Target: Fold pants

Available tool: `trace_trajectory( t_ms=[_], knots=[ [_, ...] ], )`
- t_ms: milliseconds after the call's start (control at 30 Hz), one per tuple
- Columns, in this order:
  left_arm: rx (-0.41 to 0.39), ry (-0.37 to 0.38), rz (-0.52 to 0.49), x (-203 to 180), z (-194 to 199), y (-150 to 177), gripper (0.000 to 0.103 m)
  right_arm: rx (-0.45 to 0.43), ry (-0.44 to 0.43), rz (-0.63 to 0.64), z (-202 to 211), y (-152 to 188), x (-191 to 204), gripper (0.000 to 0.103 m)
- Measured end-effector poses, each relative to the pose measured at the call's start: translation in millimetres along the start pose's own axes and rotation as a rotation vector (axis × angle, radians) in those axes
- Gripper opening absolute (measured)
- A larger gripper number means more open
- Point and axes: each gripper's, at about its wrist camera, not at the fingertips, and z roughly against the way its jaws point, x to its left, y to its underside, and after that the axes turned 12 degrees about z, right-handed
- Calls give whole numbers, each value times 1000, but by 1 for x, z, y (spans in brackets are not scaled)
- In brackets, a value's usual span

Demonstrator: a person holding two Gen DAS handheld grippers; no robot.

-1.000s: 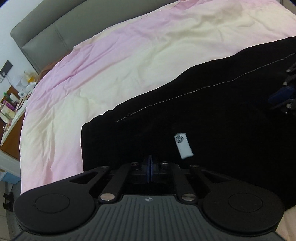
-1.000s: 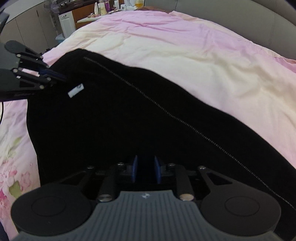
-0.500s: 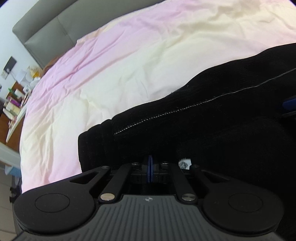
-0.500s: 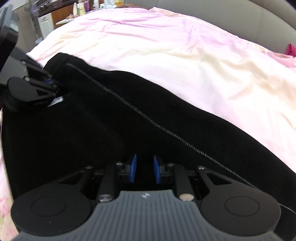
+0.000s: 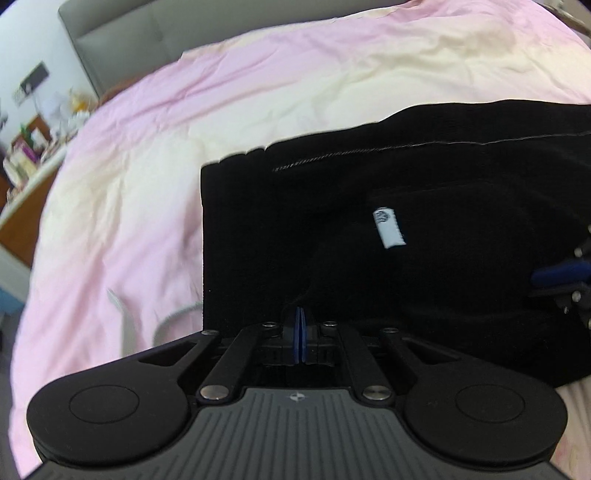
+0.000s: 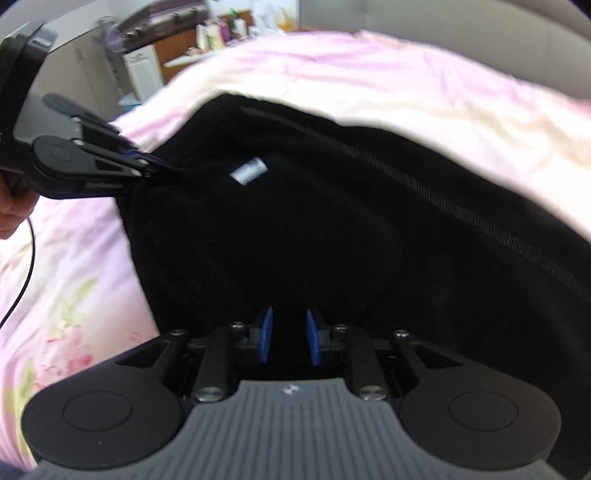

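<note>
In your left view, your left gripper [image 5: 299, 334] pinches the near edge of the black corduroy pants [image 5: 424, 229] lying on the pink and cream bedspread [image 5: 155, 155]; in your right view, your right gripper [image 6: 287, 334] grips the pants' fabric between slightly parted blue pads.

pants [image 5: 424, 236] spread on the bed [image 5: 155, 155], near its foot edge. label [image 5: 388, 227] on top of the pants, between left gripper [image 5: 298, 334] and right gripper [image 6: 286, 334]. headboard [image 5: 122, 33] behind at the far edge; cluttered shelf [image 5: 26, 158] beside the bed's far corner.
</note>
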Motion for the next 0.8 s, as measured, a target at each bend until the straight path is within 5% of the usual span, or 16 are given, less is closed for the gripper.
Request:
trace_trajectory(
  t_ms=[233, 333, 533, 800],
  knots=[
    [-15, -116, -104, -30, 22, -5, 6, 39, 26, -11, 2, -11, 3, 11],
    [-65, -118, -129, -46, 51, -8, 12, 24, 38, -46, 21, -13, -9, 19],
    [-85, -17, -109, -100, 92, -13, 14, -7, 138, -93, 77, 26, -52, 21],
    [-78, 120, -142, -226, 104, -23, 16, 1, 326, -240, 183, 121, -147, 32]
  ],
)
